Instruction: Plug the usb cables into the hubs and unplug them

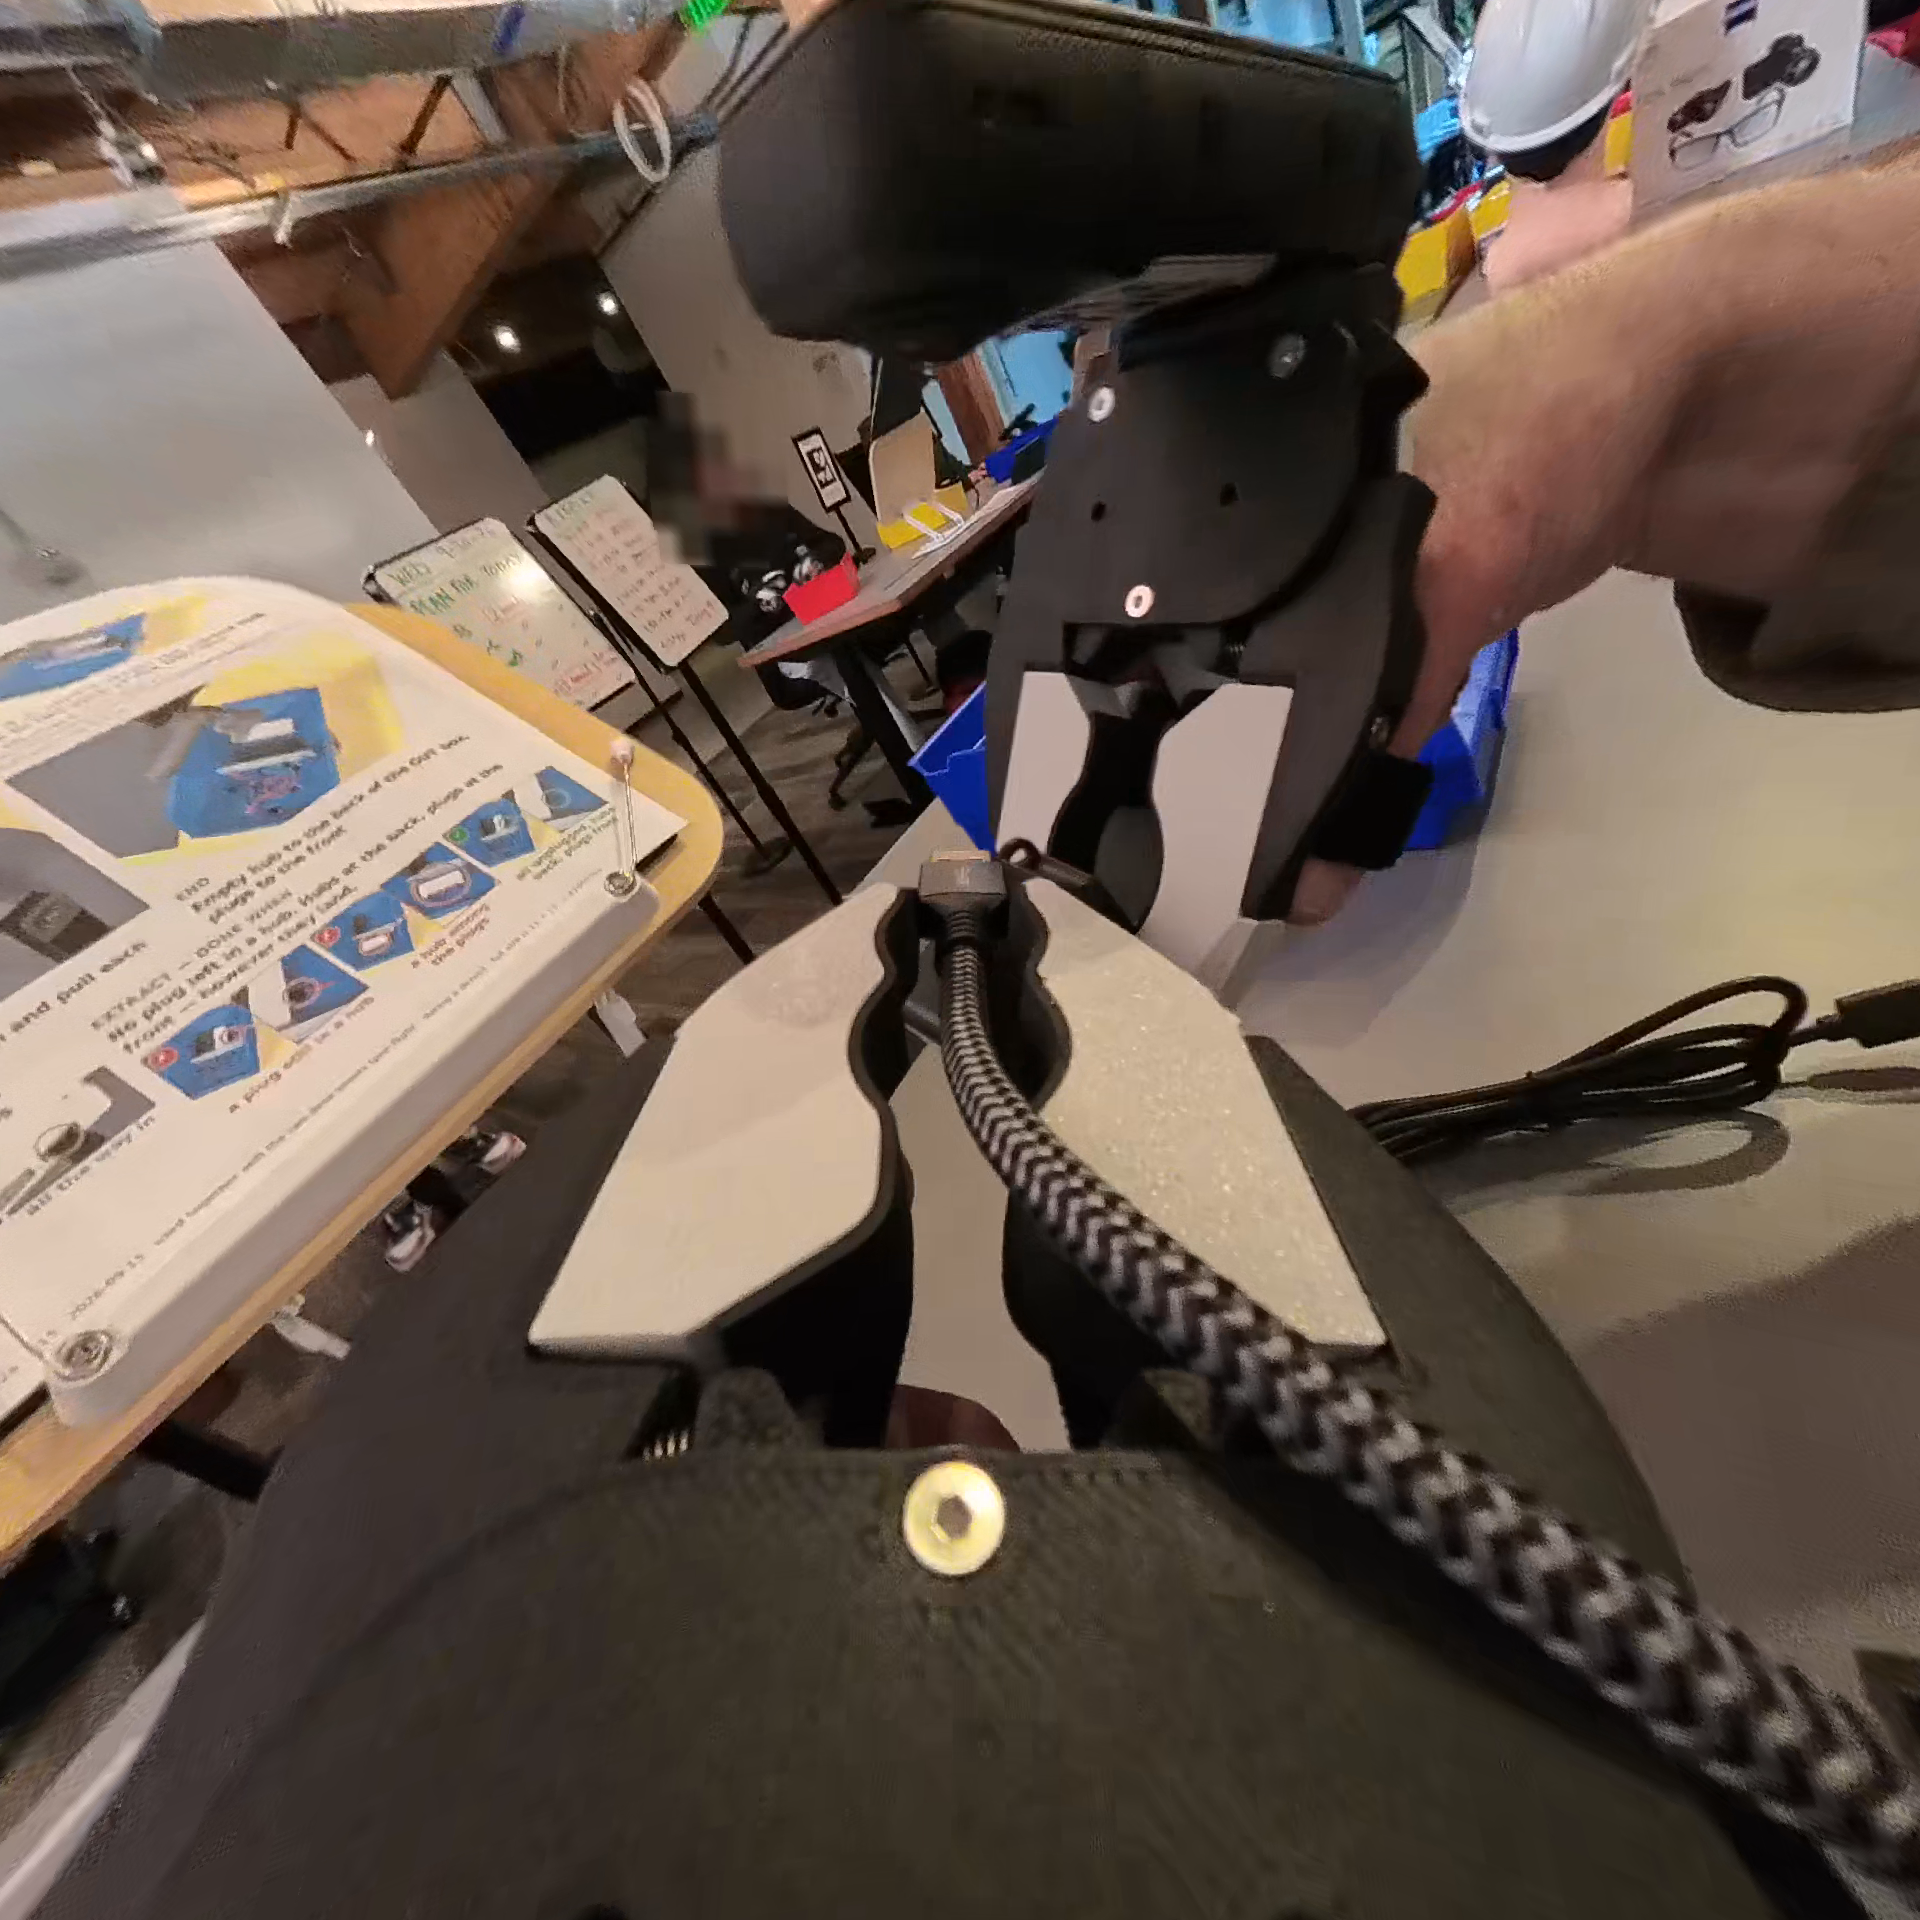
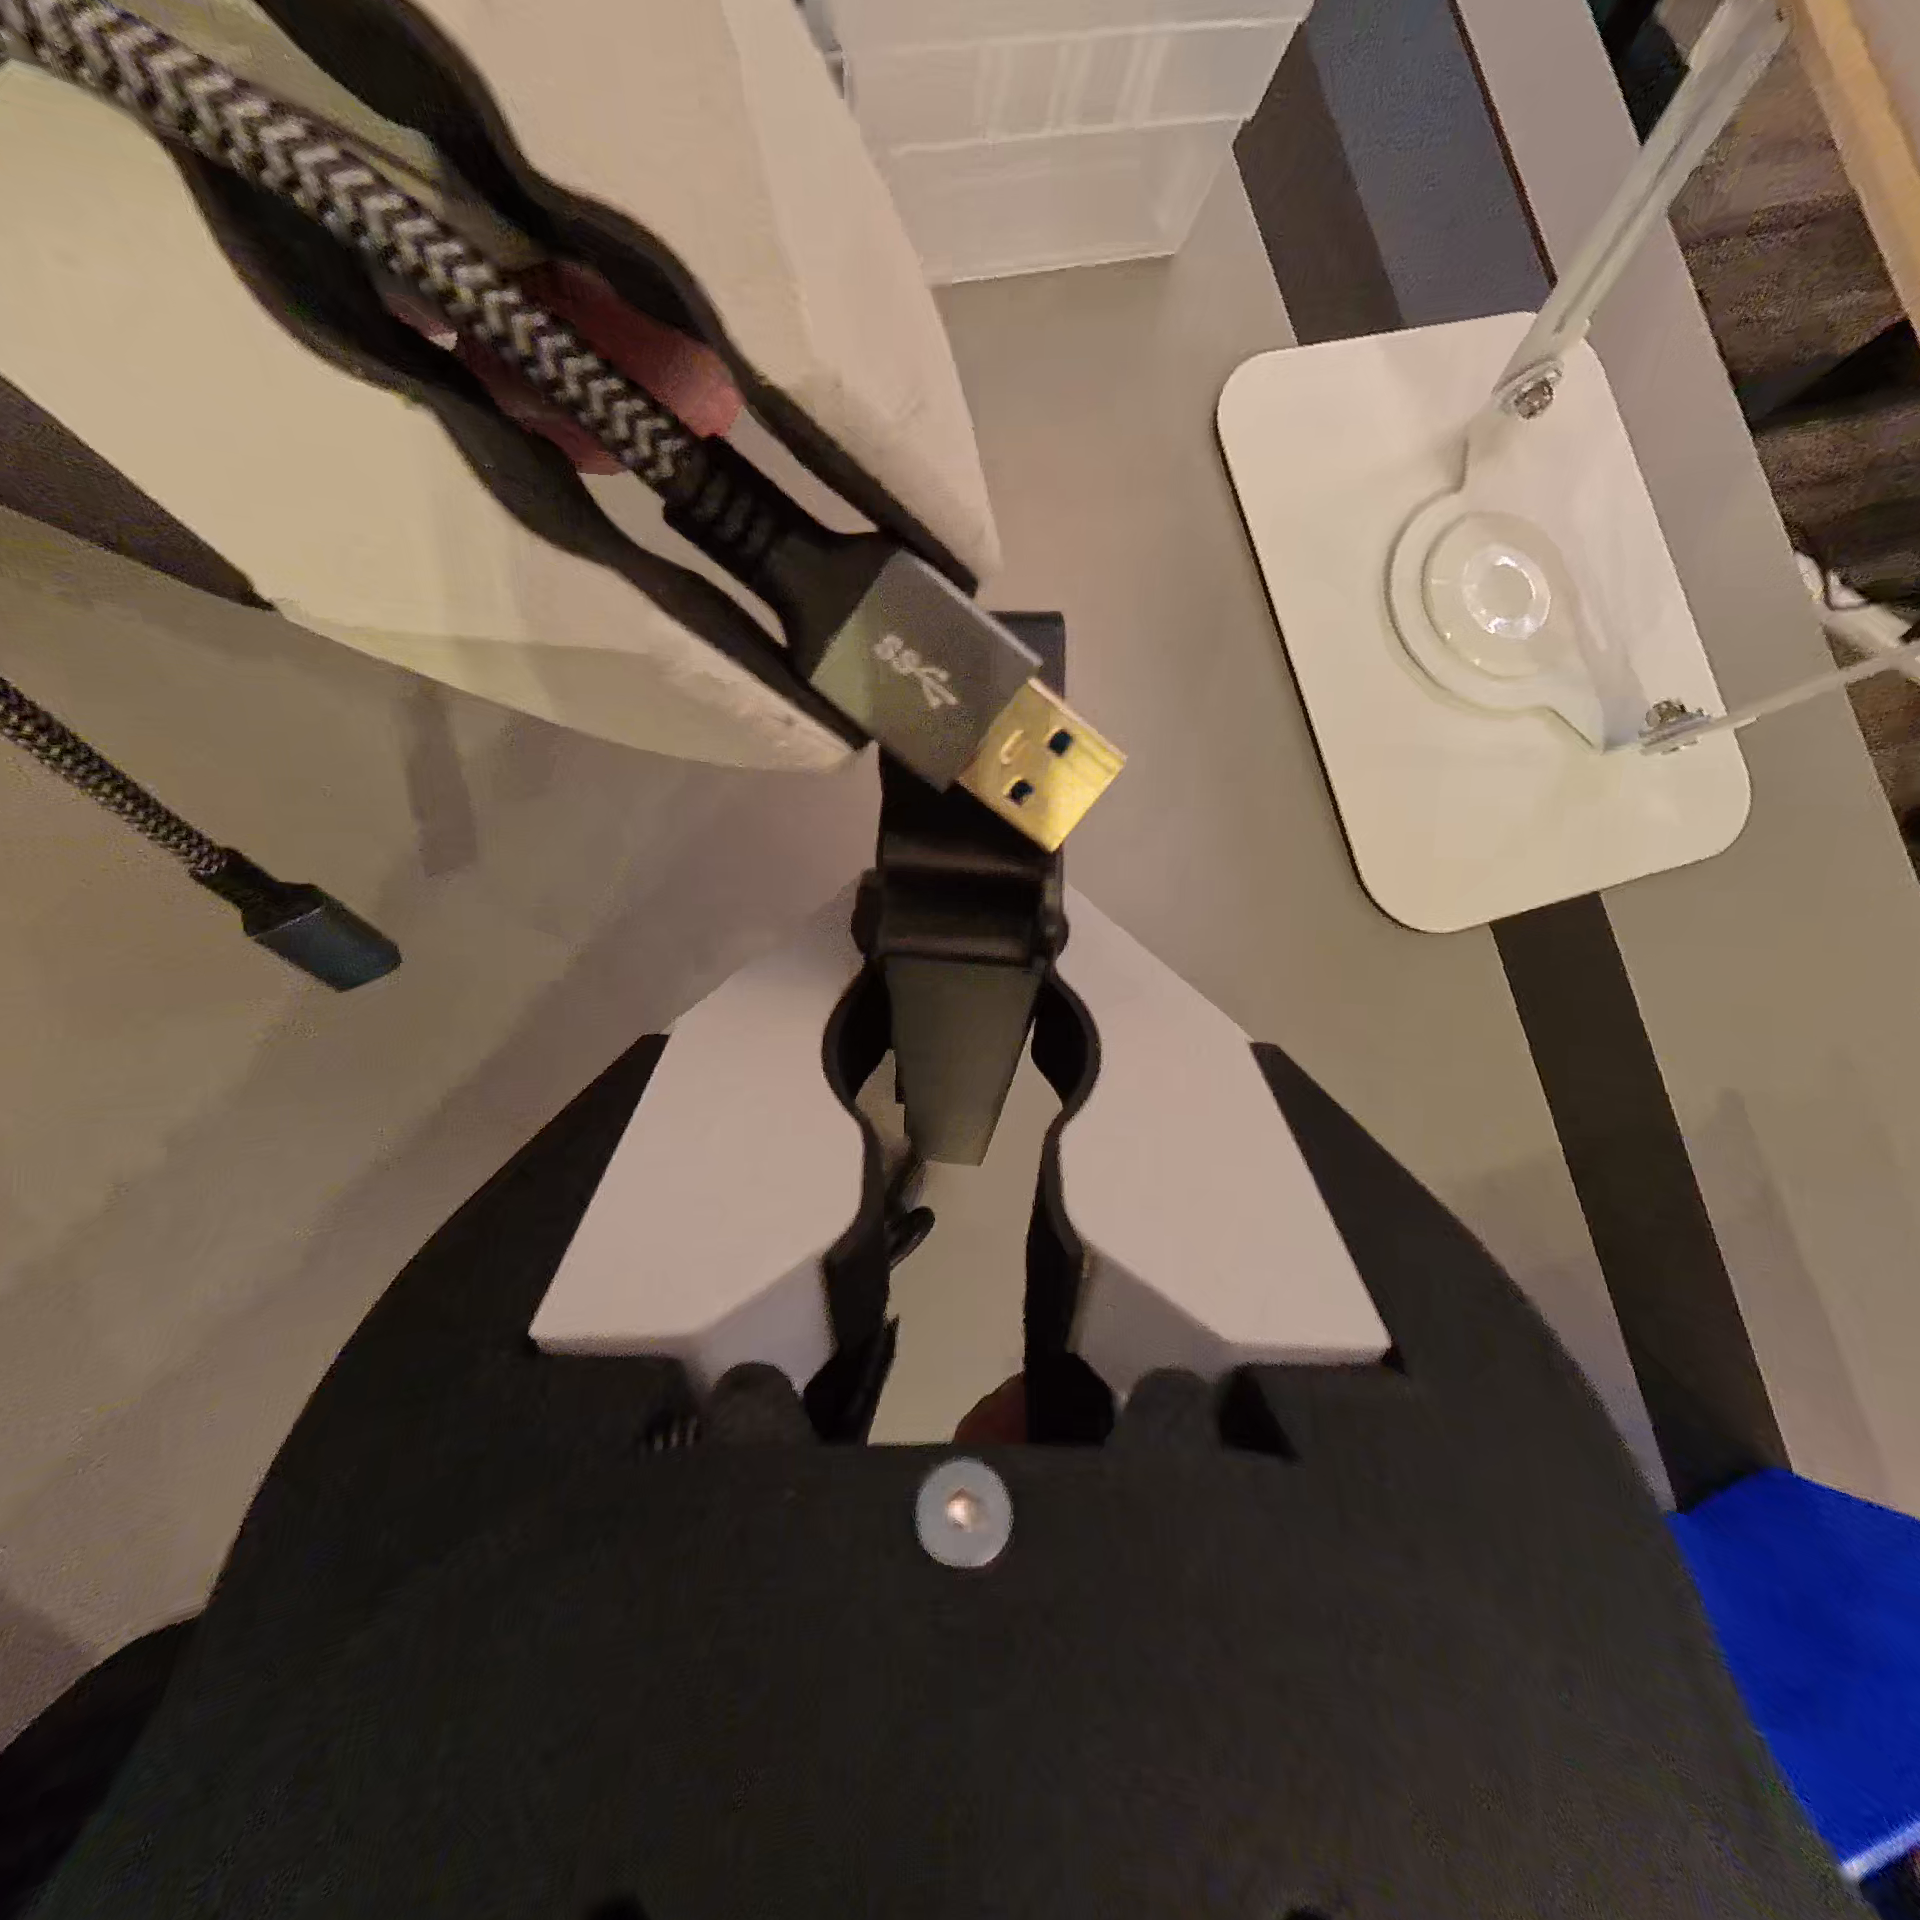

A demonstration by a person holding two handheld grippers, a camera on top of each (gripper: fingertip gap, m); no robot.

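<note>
My left gripper is shut on a black-and-grey braided USB cable, just behind its grey plug. In the right wrist view the left gripper comes in from the upper left, and the plug's gold USB-A tip sticks out past its fingers. My right gripper is shut on a dark hub that pokes out forward. The gold tip hovers just above the hub's far end, apart from it. In the left wrist view a hand holds the right gripper just beyond the plug.
A second braided cable end lies loose on the grey table to the left. A black cable bundle lies to the right. A white stand base, blue bins and an instruction board surround the work spot. The left gripper's tips are roughly 8 cm from the right gripper's.
</note>
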